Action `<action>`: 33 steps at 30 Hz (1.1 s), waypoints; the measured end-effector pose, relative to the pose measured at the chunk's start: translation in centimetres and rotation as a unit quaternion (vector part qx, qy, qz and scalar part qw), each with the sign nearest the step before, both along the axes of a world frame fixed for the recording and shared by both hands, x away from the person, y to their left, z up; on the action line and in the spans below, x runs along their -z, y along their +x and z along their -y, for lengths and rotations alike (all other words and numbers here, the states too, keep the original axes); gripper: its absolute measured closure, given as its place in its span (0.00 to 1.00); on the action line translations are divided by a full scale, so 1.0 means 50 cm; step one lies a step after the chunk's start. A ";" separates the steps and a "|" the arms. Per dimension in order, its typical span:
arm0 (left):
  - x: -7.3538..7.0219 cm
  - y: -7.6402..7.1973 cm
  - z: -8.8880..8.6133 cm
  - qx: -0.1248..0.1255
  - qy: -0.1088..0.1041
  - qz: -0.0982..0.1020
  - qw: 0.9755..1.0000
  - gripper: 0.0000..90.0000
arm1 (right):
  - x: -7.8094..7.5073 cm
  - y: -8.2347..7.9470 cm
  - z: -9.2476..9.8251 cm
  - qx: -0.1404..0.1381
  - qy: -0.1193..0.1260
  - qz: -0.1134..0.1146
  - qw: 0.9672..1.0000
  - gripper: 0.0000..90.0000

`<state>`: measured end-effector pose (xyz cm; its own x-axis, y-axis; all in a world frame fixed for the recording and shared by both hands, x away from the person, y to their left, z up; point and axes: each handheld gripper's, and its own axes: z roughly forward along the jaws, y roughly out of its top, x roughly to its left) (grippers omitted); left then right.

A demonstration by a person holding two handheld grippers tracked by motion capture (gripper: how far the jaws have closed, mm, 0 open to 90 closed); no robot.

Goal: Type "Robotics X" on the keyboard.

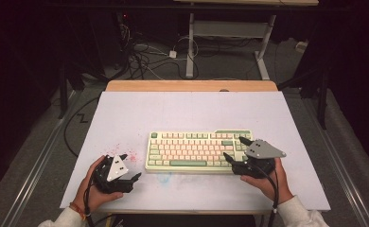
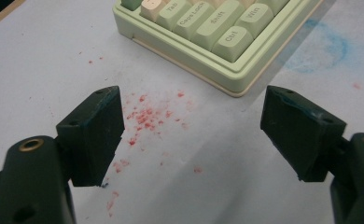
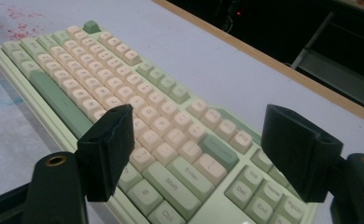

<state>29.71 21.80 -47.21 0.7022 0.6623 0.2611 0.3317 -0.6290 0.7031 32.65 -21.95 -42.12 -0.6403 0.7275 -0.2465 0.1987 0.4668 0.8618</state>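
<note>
A pale green keyboard [image 1: 197, 151] with cream and green keys lies near the front middle of the white table. My left gripper [image 1: 130, 166] rests on the table just left of it, jaws wide apart and empty. In the left gripper view that gripper [image 2: 192, 135] hovers over red specks, with the keyboard's corner [image 2: 208, 42] ahead. My right gripper [image 1: 233, 148] is open over the keyboard's right end. In the right gripper view its jaws [image 3: 199, 149] straddle the right-hand keys of the keyboard [image 3: 124, 98] without touching them.
Red specks [image 1: 126, 153] and a faint blue smear [image 1: 166, 177] mark the white table [image 1: 182, 111]. A wooden strip [image 1: 192, 85] runs along its far edge. Beyond lie cables [image 1: 144, 56] and a desk frame [image 1: 230, 33] on the floor.
</note>
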 end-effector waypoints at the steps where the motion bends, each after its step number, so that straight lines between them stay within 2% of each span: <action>1: 0.000 0.000 0.000 -0.001 0.000 0.001 1.000 0.23 | 0.001 -0.002 0.007 0.004 -0.002 0.002 1.000 0.28; 6: -0.002 0.003 -0.004 -0.017 -0.001 0.000 1.000 0.23 | 0.012 -0.011 0.043 0.027 0.008 -0.002 1.000 0.26; 9: -0.003 0.004 -0.006 -0.022 -0.006 0.000 1.000 0.23 | 0.021 -0.018 0.061 0.041 -0.003 0.002 0.999 0.25; 15: -0.009 0.006 -0.007 -0.027 -0.011 -0.005 1.000 0.24 | 0.038 -0.030 0.089 0.057 0.000 0.000 0.998 0.23; 18: -0.016 0.010 -0.009 -0.028 -0.017 -0.007 0.999 0.28 | 0.046 -0.036 0.096 0.060 -0.003 -0.004 0.998 0.23; 21: -0.021 0.015 -0.005 -0.029 -0.017 -0.013 0.999 0.36 | 0.052 -0.040 0.100 0.063 -0.005 -0.010 0.998 0.23; 24: -0.029 0.022 -0.001 -0.021 -0.027 -0.030 0.999 0.51 | 0.057 -0.043 0.098 0.062 -0.011 -0.016 0.998 0.23; 27: -0.041 0.030 0.007 -0.009 -0.031 -0.038 0.999 0.72 | 0.060 -0.045 0.096 0.060 -0.017 -0.016 0.998 0.23; 28: -0.046 0.033 0.011 -0.005 -0.029 -0.038 0.999 0.78 | 0.060 -0.045 0.095 0.059 -0.017 -0.016 0.998 0.23; 30: -0.056 0.039 0.020 0.004 -0.011 -0.028 1.000 0.90 | 0.062 -0.045 0.094 0.061 -0.020 -0.018 0.998 0.23; 33: -0.066 0.050 0.036 0.011 -0.002 -0.031 0.999 0.97 | 0.064 -0.044 0.090 0.060 -0.021 -0.021 0.998 0.23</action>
<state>32.22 20.00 -43.93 0.7318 0.6469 0.2142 0.3602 -0.6340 0.6843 30.44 -26.47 -45.34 -0.5593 0.7893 -0.2533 0.2910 0.4731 0.8316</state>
